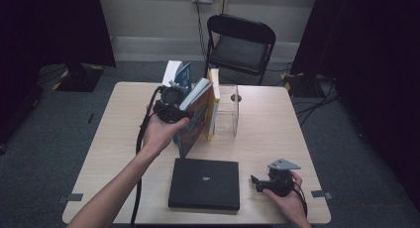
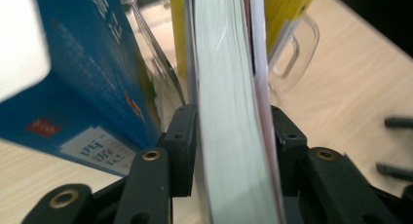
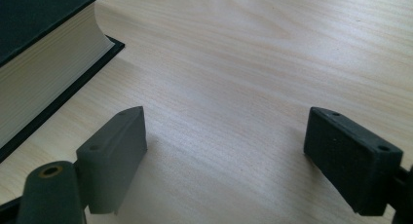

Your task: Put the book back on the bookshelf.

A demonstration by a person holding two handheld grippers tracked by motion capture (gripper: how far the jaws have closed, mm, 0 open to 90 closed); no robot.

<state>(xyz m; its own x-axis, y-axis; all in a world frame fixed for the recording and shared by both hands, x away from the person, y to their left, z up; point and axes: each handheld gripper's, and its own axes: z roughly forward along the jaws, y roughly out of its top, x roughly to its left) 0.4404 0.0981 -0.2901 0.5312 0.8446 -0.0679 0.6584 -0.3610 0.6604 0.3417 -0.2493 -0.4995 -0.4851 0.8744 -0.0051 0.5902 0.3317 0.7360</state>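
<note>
A book with a colourful cover [image 1: 198, 114] stands tilted on the table and leans right against a yellow book [image 1: 214, 99]. My left gripper [image 1: 184, 99] straddles its upper edge. In the left gripper view the pale page block [image 2: 229, 112] runs between the two black pads [image 2: 182, 146], which lie close along both sides without squeezing it. A blue book [image 2: 87, 78] stands just to the left. My right gripper [image 1: 256, 181] rests near the table's front right, wide open [image 3: 224, 151] over bare wood, beside a black book [image 1: 204, 183] that lies flat.
A clear acrylic book holder [image 1: 230, 111] stands right of the yellow book. A black folding chair [image 1: 240, 42] is behind the wooden table [image 1: 267, 129]. The left gripper's cable [image 1: 141, 139] hangs along the forearm. Dark curtains close both sides.
</note>
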